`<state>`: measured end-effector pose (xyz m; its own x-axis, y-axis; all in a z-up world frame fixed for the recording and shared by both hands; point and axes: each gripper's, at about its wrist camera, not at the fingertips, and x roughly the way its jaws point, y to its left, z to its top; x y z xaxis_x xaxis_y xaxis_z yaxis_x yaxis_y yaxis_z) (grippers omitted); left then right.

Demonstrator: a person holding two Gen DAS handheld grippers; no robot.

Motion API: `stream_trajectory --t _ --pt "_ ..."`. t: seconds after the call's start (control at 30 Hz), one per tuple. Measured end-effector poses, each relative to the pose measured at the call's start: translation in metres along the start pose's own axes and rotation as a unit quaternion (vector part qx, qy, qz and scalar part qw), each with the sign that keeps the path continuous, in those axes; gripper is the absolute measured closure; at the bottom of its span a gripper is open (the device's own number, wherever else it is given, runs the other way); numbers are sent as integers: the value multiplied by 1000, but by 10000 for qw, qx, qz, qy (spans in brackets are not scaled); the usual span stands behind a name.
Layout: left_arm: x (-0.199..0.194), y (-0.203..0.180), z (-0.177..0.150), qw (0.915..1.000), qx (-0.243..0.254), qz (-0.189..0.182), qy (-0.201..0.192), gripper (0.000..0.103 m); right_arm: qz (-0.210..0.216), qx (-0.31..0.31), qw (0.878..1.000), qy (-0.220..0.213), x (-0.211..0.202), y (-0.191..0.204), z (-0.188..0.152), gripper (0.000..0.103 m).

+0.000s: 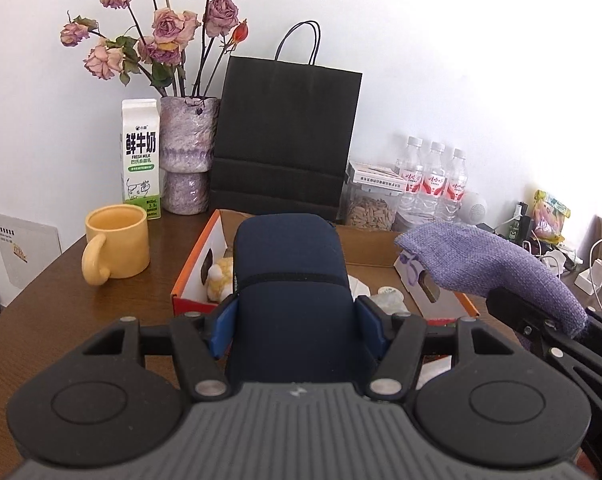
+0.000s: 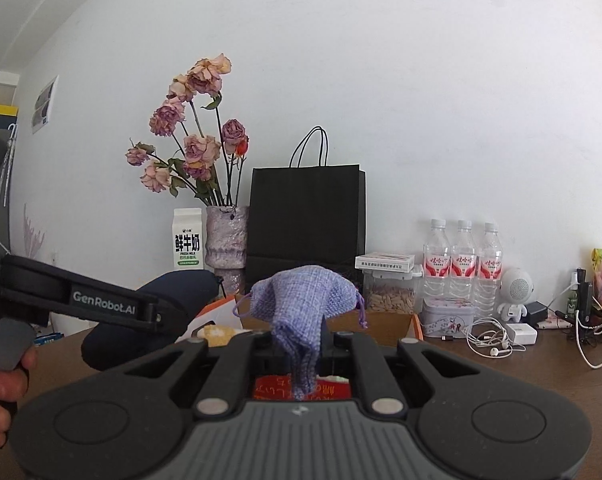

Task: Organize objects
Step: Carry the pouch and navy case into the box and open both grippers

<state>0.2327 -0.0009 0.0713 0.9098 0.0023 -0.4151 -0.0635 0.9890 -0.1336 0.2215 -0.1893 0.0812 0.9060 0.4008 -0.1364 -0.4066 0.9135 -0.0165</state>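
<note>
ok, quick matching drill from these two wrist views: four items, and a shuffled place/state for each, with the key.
Items:
1. navy case
2. purple pouch
3. yellow mug
4. milk carton

Places/states:
A. pinched in the right tool
B. on the table, handle toward the camera
C. beside the vase, at the wall
D. gripped by the left tool

Pairs: 1-D, 2-A, 3-B, 4-C
</note>
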Motion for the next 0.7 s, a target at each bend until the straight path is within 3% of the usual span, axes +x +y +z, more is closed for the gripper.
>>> stream_trajectory --t 0.4,0.7 --pt "67 -15 27 9999 32 50 -106 40 -86 -15 9999 109 88 -19 15 94" --pt "116 -15 37 9998 -73 147 -129 40 -130 74 9988 467 144 -36 3 94"
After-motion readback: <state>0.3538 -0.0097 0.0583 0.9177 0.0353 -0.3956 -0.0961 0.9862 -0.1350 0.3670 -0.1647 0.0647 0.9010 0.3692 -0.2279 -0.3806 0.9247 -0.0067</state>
